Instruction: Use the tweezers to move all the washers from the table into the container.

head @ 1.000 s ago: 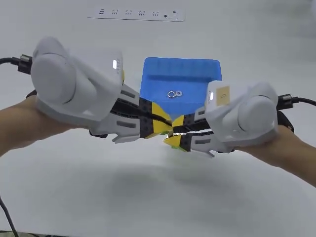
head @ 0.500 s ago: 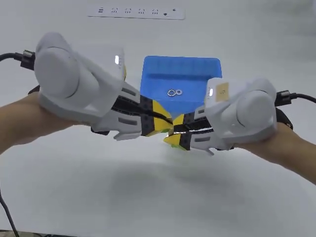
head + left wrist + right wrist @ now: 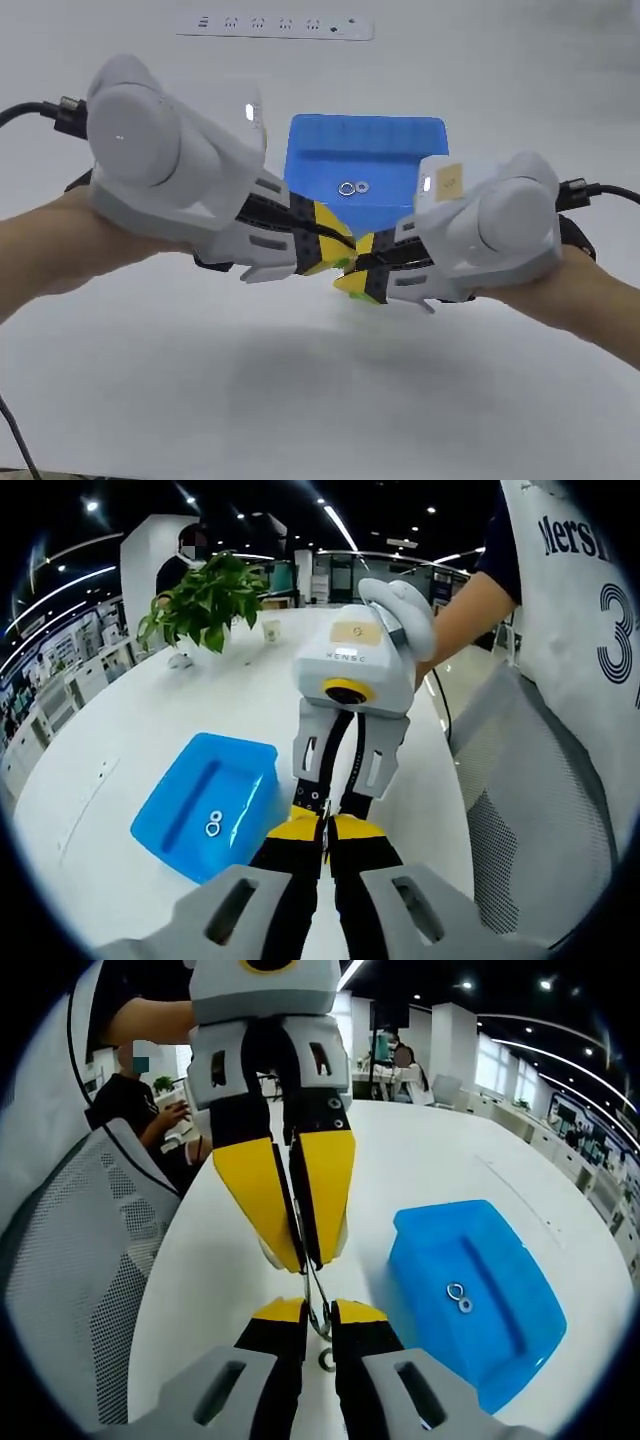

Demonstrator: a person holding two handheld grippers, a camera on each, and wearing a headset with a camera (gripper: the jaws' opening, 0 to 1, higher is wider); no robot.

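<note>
Both grippers meet tip to tip in front of the blue container (image 3: 366, 150). My left gripper (image 3: 338, 252) comes in from the left, my right gripper (image 3: 356, 278) from the right. Thin metal tweezers (image 3: 309, 1280) run from between the left gripper's yellow fingers (image 3: 325, 1185) down into my right gripper (image 3: 320, 1318); each gripper is shut on them. In the left gripper view my left gripper (image 3: 325, 832) faces the right one head on. One washer (image 3: 327, 1360) lies on the table under the tips. Two washers (image 3: 353, 188) rest inside the container (image 3: 490, 1280).
The white table (image 3: 300, 400) spreads in front of the grippers. A power strip (image 3: 275, 25) lies at its far edge. A mesh chair (image 3: 90, 1260) stands beside the table, and a potted plant (image 3: 205, 600) sits further off.
My left gripper has lifted slightly and shifted right, bringing its tips tighter against the right gripper's. The right gripper, container and washers have stayed put.
</note>
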